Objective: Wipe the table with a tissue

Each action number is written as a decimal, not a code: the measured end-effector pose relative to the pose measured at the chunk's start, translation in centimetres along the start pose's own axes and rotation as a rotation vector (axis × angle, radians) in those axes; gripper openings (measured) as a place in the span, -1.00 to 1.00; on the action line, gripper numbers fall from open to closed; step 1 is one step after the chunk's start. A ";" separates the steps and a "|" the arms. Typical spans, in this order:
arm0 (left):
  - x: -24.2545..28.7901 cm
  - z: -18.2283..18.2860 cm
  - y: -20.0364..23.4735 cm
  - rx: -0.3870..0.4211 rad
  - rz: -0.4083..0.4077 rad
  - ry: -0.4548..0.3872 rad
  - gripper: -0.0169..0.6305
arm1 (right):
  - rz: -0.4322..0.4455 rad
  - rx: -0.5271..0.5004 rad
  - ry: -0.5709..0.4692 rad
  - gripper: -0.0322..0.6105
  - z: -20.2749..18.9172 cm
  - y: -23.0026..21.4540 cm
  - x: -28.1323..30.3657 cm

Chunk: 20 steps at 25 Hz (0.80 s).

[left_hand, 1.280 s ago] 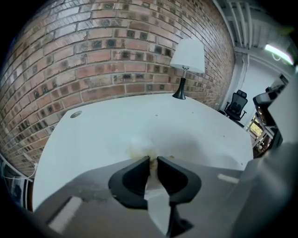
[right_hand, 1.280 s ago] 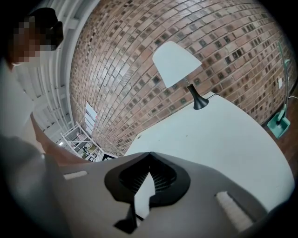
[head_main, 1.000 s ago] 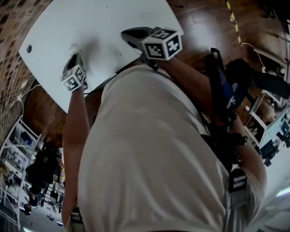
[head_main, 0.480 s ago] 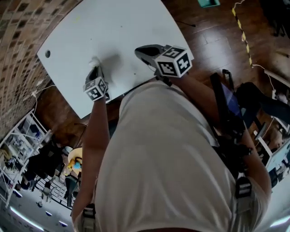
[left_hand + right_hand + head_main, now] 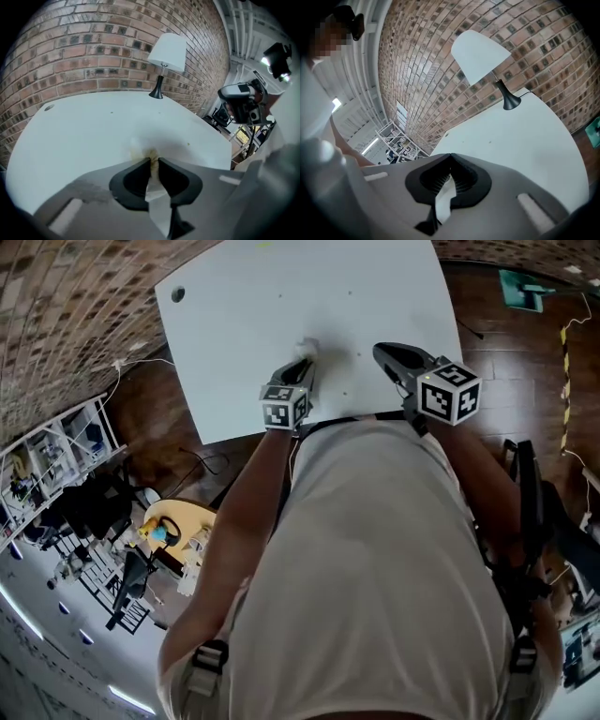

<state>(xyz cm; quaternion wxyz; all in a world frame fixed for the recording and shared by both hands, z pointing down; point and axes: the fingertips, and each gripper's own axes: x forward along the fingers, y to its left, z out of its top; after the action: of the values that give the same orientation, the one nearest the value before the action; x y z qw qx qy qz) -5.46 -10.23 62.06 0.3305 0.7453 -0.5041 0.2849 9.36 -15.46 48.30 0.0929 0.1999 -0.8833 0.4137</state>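
I have the left gripper [image 5: 153, 161] clamped on the tissue [image 5: 149, 149], a thin fold pinched between its jaws, with the wad pressed on the table [image 5: 84, 136] near the edge closest to me. The tissue shows a yellowish smear at the tips, so I judge wiping is under way. The right gripper [image 5: 450, 158] hovers empty, jaws together. A speck [image 5: 189, 144] lies just ahead, and I reckon most of the top is left to cover

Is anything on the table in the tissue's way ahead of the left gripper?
Nothing visible does. Ahead of the tissue the table is bare, apart from tiny specks, up to the lamp at its far edge.
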 end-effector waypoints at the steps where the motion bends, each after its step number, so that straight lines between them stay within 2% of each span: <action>1: -0.2 0.1 -0.2 -0.003 -0.009 -0.015 -0.77 | 0.001 0.003 -0.002 -0.88 0.0 0.0 0.0; 3: -0.9 1.1 0.4 -0.039 0.006 -0.070 -0.76 | 0.001 0.015 -0.010 -0.88 0.0 -0.3 0.1; 6: -2.0 3.2 3.8 -0.148 0.092 -0.161 -0.76 | -0.001 0.029 -0.033 -0.88 0.4 -0.6 -0.3; 9: -3.3 4.3 8.0 -0.264 0.180 -0.219 -0.76 | -0.009 0.032 -0.051 -0.88 0.4 -0.6 -1.0; 11: -4.0 5.4 10.2 -0.299 0.221 -0.241 -0.76 | -0.024 0.037 -0.063 -0.88 0.5 -1.0 -1.5; 15: -3.4 7.1 11.8 -0.272 0.228 -0.223 -0.76 | -0.050 0.032 -0.067 -0.88 0.4 -2.1 -2.4; 20: -0.6 9.2 12.2 -0.166 0.192 -0.167 -0.75 | -0.078 0.037 -0.089 -0.88 0.8 -3.2 -2.8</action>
<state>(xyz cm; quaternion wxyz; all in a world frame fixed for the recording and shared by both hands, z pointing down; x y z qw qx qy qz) -16.30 -20.42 58.43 0.3190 0.6849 -0.6207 0.2095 13.28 -17.14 49.08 0.0658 0.2540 -0.8703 0.4168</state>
